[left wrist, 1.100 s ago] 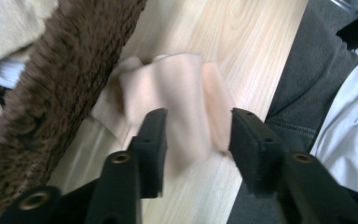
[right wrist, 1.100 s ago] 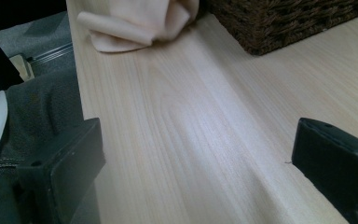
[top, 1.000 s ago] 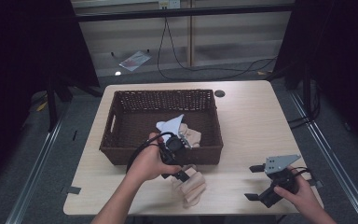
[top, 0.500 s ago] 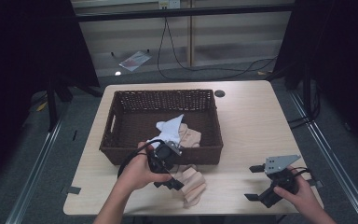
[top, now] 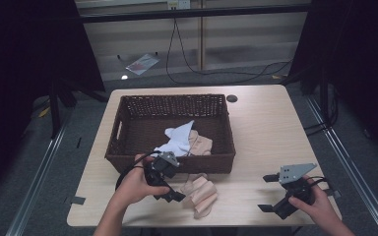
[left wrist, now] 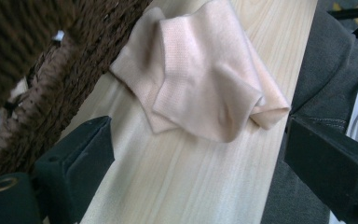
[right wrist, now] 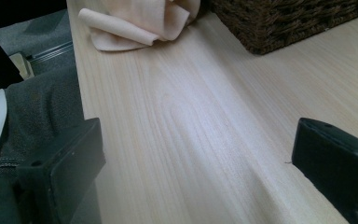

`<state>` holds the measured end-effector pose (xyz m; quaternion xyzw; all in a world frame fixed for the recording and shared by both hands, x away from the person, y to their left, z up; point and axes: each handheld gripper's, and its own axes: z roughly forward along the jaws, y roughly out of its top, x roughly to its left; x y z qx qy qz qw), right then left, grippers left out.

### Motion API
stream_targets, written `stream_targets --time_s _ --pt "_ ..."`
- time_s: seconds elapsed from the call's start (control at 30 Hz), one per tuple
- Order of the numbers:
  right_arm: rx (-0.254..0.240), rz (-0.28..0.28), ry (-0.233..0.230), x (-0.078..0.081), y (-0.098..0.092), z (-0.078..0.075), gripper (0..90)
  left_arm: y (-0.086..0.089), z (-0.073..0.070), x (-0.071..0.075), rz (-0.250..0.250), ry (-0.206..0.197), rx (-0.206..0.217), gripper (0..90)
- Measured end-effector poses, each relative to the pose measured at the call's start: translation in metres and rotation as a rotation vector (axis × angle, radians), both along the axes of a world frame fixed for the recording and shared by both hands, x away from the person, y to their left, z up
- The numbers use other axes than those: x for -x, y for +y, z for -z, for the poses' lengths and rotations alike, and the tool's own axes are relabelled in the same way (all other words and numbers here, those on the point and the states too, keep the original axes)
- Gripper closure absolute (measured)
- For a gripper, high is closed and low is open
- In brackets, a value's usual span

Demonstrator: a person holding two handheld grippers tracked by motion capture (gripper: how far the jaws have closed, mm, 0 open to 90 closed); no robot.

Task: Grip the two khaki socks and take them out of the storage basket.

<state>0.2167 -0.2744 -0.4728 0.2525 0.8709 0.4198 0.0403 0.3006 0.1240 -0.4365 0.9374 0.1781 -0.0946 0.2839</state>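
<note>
High view showed the left gripper (top: 173, 192) at the table's (top: 266, 132) six o'clock edge, its jaws just opened wide and empty, the peach cloth (top: 202, 192) lying free at its three o'clock. The right gripper (top: 271, 192) rested open at five o'clock, with the wicker basket (top: 128, 129) toward twelve

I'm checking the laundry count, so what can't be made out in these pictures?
- Basket contents, high view: the white cloth overlaps the beige one, and the near wall hides whatever lies lower.
- Beige cloth on the table: crumpled, so its kind and count are unclear.
- Left gripper, high view: partly hidden by the hand.
</note>
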Motion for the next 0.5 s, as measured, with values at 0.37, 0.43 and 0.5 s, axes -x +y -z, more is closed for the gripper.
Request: stream_targets --time_s 0.37,0.43,0.5 --pt "-0.005 0.002 0.001 0.000 0.000 -0.001 2.2 0.007 0.019 0.002 0.047 -0.049 0.037 7.0" --pt "-0.006 0.001 0.002 0.001 0.000 -0.001 2.2 0.007 0.022 0.001 0.054 -0.035 0.042 5.9" --pt "-0.007 -0.003 0.002 0.001 0.000 -0.001 2.2 0.008 0.025 0.000 0.051 -0.044 0.044 6.2"
